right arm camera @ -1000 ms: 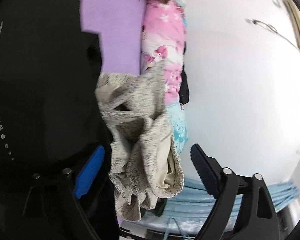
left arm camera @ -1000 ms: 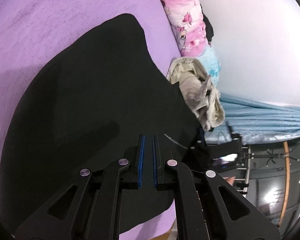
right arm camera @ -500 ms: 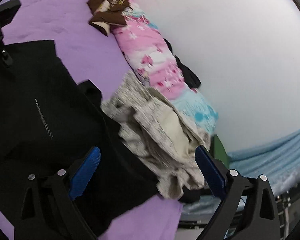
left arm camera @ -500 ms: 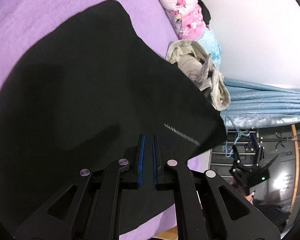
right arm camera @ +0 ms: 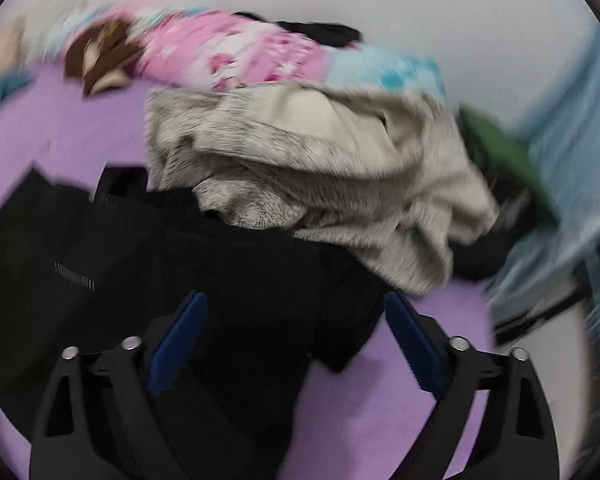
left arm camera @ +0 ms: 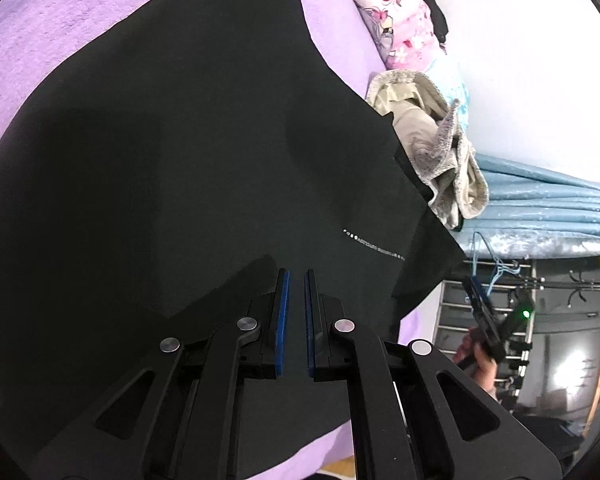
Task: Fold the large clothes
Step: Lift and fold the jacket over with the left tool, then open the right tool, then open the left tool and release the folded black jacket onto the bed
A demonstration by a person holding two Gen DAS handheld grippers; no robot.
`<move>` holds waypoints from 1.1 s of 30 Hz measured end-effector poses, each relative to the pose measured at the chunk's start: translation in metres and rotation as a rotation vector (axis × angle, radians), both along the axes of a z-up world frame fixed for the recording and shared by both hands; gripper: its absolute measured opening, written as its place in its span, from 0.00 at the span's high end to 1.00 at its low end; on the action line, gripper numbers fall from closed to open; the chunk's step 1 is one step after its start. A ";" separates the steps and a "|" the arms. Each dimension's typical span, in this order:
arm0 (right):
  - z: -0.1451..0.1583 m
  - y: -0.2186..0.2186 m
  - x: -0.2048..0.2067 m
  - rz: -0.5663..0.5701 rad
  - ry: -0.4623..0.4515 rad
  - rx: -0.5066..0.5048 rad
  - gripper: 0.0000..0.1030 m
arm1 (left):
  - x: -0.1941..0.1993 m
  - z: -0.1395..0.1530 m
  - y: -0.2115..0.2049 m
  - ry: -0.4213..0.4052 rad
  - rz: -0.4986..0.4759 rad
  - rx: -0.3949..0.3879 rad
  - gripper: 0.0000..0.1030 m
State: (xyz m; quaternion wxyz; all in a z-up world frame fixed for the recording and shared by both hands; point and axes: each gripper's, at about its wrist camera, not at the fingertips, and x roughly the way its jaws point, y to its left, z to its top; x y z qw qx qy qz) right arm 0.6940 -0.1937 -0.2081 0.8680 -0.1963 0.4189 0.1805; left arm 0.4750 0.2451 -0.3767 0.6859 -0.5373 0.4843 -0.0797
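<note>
Purple bedcover (left arm camera: 80,40): it spreads under everything and fills the left and bottom of both views.
Black garment (left arm camera: 188,152): it lies spread flat on the bedcover, with a short line of pale dots near its right edge; in the right wrist view it reaches under the gripper fingers.
Pink and blue floral quilt (right arm camera: 236,56): rolled along the white wall at the far edge of the bed.
Grey and beige clothes pile (right arm camera: 312,168): heaped between the quilt and the black garment, overlapping the garment's edge.
Left gripper (left arm camera: 295,280): its blue pads are drawn together on a fold of the black garment.
Right gripper (right arm camera: 296,312): its jaws stand wide and have just been closing a little; nothing is pinched, and it hangs above the garment's corner; this view is blurred.
</note>
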 end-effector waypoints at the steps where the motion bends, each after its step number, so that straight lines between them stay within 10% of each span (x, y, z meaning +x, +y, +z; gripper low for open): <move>1: -0.006 -0.010 0.010 -0.033 0.038 0.082 0.23 | 0.001 0.000 0.000 -0.002 -0.001 -0.001 0.95; 6: -0.030 -0.018 0.025 -0.050 0.097 0.247 0.28 | 0.003 -0.004 -0.001 0.007 0.002 0.002 0.95; 10: -0.050 -0.011 0.034 -0.043 0.156 0.233 0.84 | 0.003 -0.007 0.002 0.013 0.005 0.007 0.95; 12: -0.054 -0.014 0.039 -0.066 0.141 0.228 0.95 | 0.002 -0.007 0.005 0.012 0.014 0.015 0.95; 19: -0.078 -0.029 0.053 -0.178 0.147 0.217 0.95 | -0.002 -0.007 0.017 0.021 0.039 0.061 0.95; 24: -0.107 -0.031 0.061 -0.265 0.170 0.189 0.90 | -0.003 -0.002 0.022 0.018 0.042 0.111 0.95; 26: -0.104 -0.032 0.054 -0.272 0.152 0.215 0.75 | -0.003 0.001 0.025 0.011 0.042 0.133 0.95; 28: -0.096 -0.036 0.042 -0.275 0.122 0.238 0.28 | -0.004 0.004 0.030 0.005 0.049 0.145 0.95; 33: -0.078 -0.066 -0.002 -0.263 0.134 0.319 0.23 | -0.010 0.006 0.044 0.007 0.066 0.120 0.91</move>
